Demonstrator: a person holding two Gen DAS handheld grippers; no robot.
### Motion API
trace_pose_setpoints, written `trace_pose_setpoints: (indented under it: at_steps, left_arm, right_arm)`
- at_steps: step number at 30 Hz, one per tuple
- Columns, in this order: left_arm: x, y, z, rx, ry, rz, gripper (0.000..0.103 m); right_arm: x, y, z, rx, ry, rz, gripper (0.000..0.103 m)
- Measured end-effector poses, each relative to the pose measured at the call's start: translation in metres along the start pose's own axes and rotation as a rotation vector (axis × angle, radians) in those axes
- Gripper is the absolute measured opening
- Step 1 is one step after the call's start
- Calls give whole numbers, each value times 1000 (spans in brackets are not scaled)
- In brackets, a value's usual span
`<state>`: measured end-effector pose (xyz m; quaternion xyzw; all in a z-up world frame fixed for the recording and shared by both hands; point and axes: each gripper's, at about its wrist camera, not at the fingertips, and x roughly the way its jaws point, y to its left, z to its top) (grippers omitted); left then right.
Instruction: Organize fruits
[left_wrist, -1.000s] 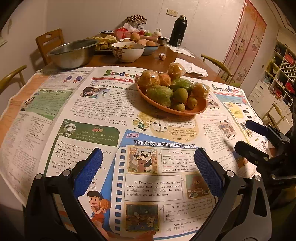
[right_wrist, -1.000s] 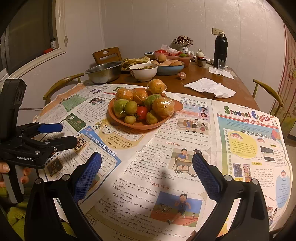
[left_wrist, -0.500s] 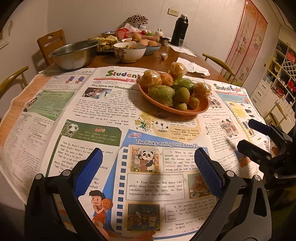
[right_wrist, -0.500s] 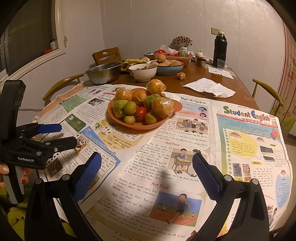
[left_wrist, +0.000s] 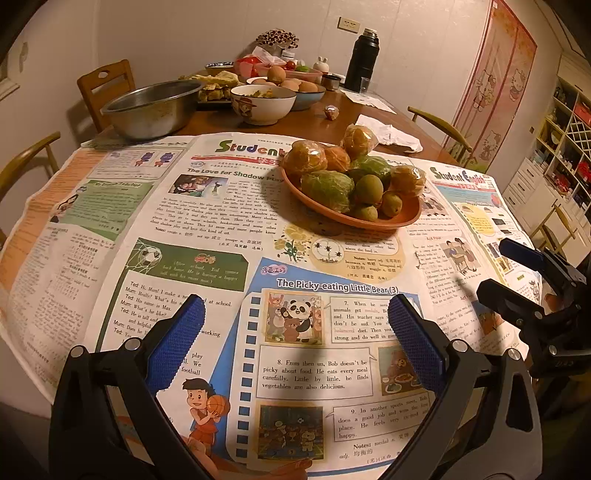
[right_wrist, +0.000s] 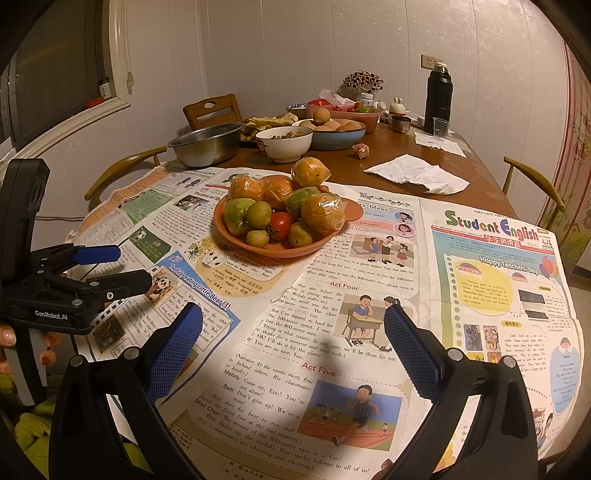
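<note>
An orange plate (left_wrist: 373, 224) (right_wrist: 280, 253) heaped with fruit sits on newspaper in the middle of the table. It holds plastic-wrapped oranges (left_wrist: 304, 159) (right_wrist: 321, 214), wrapped green fruit (left_wrist: 327, 189), small green fruits (right_wrist: 258, 215) and a red tomato (right_wrist: 281, 223). My left gripper (left_wrist: 295, 306) is open and empty, low over the newspaper, well short of the plate. My right gripper (right_wrist: 291, 314) is likewise open and empty near the table's front edge. Each shows in the other's view, the left gripper (right_wrist: 125, 267) to the left and the right gripper (left_wrist: 495, 266) to the right.
Newspaper sheets (right_wrist: 480, 295) cover the near half of the table. Behind the plate stand a steel bowl (left_wrist: 155, 107), a white bowl (left_wrist: 263, 103), a blue bowl of eggs (right_wrist: 338, 130), a black thermos (right_wrist: 437, 98) and crumpled tissue (right_wrist: 417, 173). Wooden chairs (right_wrist: 210, 109) ring the table.
Both views have shifted only slightly towards the plate. Both grippers stay open and empty, and nothing on the table has moved.
</note>
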<state>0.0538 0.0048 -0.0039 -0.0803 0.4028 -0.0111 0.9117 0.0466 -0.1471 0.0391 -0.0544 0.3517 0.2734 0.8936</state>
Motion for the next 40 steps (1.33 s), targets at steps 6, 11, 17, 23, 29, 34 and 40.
trace_pose_setpoints:
  at_steps: [6,11,17,23,29,34,40]
  left_arm:
    - [0,1,0,-1,5,8,93]
    - [-1,1,0,4,5,17,93]
    - [-1,1,-1,5,6,18,93]
    - [0,0,-1,4,30,-14,93]
    - [-2,3,3,10,27,52,93]
    - [-14,23,26,-20,-28,60,93]
    - [37,86,88,-33,51,261,93]
  right_arm:
    - [0,0,0,-1,0,1,98]
    - [-1,0,0,1,0,-1,98]
    - [0,0,0,0,1,-1,98]
    - [-1,-1,0,1,3,-2,98]
    - [0,-5,0,9,8,-7,98]
    - [2,-22,10,35,-3,-36,98]
    - [33,-105,54,134,57,-200,98]
